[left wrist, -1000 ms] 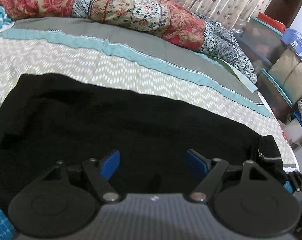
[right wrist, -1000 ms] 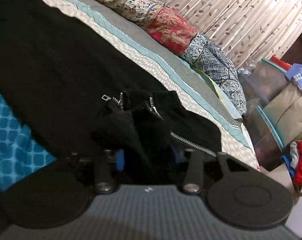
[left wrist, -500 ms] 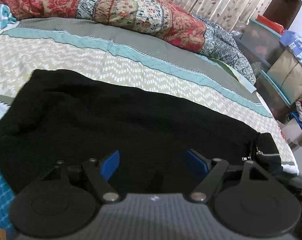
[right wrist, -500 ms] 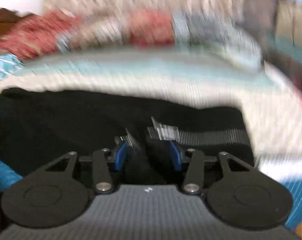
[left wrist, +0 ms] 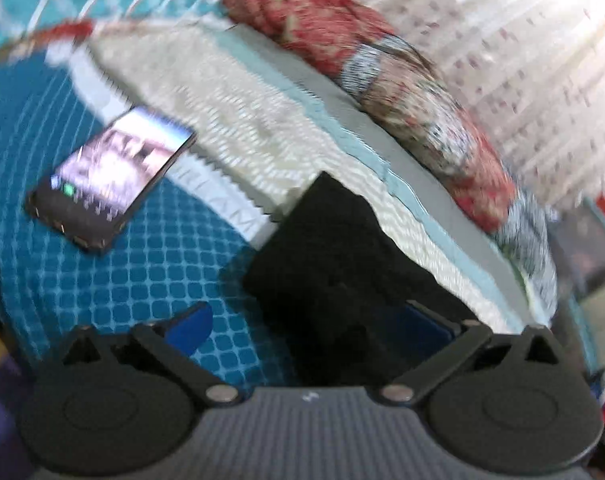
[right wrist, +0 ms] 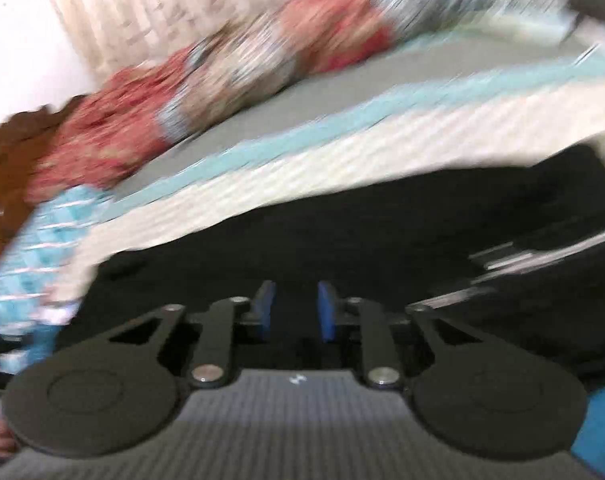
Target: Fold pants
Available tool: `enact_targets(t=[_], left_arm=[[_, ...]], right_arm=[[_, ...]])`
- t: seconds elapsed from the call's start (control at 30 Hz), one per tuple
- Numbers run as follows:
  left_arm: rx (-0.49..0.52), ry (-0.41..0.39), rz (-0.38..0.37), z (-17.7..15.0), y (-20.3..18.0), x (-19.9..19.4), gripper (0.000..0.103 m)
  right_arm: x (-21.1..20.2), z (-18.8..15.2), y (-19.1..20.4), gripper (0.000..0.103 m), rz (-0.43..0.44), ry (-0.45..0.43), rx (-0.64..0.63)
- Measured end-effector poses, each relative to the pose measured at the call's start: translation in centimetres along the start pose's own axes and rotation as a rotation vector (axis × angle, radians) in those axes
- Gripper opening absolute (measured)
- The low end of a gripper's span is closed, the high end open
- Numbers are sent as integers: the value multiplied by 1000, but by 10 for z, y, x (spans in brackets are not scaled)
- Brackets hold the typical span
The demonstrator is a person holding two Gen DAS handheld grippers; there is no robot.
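Observation:
The black pants (left wrist: 342, 264) lie on the bed; in the left wrist view one end shows as a dark block over the teal and cream covers. My left gripper (left wrist: 306, 326) is open, its blue pads wide apart, over the near edge of that end. In the blurred right wrist view the pants (right wrist: 382, 236) stretch across the frame, with a striped zip edge (right wrist: 542, 256) at the right. My right gripper (right wrist: 292, 312) has its blue pads close together with a narrow gap, low over the black cloth; whether cloth is pinched is unclear.
A phone (left wrist: 106, 184) with a lit screen lies on the teal checked sheet (left wrist: 142, 272) at the left. A red patterned quilt (left wrist: 382, 80) runs along the far side of the bed under the curtains (left wrist: 522, 40). Boxes stand beyond the bed's right end.
Both views have swung fast and are blurred. The left gripper has turned left toward the end of the pants, bringing the phone into view. The right gripper's pads stay close together over the cloth.

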State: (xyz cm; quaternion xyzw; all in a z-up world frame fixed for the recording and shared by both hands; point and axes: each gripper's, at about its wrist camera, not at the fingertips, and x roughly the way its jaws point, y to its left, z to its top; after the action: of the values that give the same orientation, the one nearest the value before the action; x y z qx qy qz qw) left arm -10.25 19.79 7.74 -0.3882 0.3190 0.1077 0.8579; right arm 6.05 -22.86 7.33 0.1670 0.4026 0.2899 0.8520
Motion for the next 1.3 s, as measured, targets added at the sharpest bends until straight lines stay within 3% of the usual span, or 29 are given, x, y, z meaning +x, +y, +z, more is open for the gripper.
enact_targets(t=[0.1,0.27,0.3,0.33,0.37,0.4,0.53,0.6,0.7,0.8,0.97,1.07,1.1,1.13,1.17,1.23,1.3], left_arm=[[-12,12,-52,5,3,19,103],[47,-15,-59,3,-9,43,99],[58,-25,-46,2,-9,46,86],[72,-26,-28,2,-11,51,63],[75,-18,-21,2,-9,53,54],[61,-7,-25,1,-6,57,47],[39,-37,-79,0,-12,51,37],[87,-60,-107,-1,-28,45,36],[256,-110,-126,-8,-67,35,35],[457,-130,-167,-25,-108,31,35],[750,-59,-235,-74,-164,51,36],[901,22,-219,-111,-182,73,37],[954,41,-190,-124,-186,80,38],[992,45,-172,-132,-188,82,42],[1024,47,-163,-139,-189,83,47],[1057,59,-175,-144,-192,75,74],[1053,65,-215,-142,-191,61,81]], right_arm=[[66,1,46,19,118,108,15],[166,10,91,19,184,263,184],[181,10,95,19,174,293,213],[195,7,99,19,156,334,230],[208,-3,105,14,135,360,239],[216,-7,106,0,130,355,243],[219,-5,109,0,149,361,268],[218,-2,107,1,167,366,307],[195,-5,92,7,213,334,385],[166,1,82,10,226,206,381],[116,12,42,12,196,28,436],[94,11,20,27,180,-36,466],[90,8,14,41,181,-49,489],[87,5,7,54,181,-59,518],[86,2,2,58,186,-67,551],[87,-4,-3,64,220,-69,603],[85,-6,-5,74,247,-64,618]])
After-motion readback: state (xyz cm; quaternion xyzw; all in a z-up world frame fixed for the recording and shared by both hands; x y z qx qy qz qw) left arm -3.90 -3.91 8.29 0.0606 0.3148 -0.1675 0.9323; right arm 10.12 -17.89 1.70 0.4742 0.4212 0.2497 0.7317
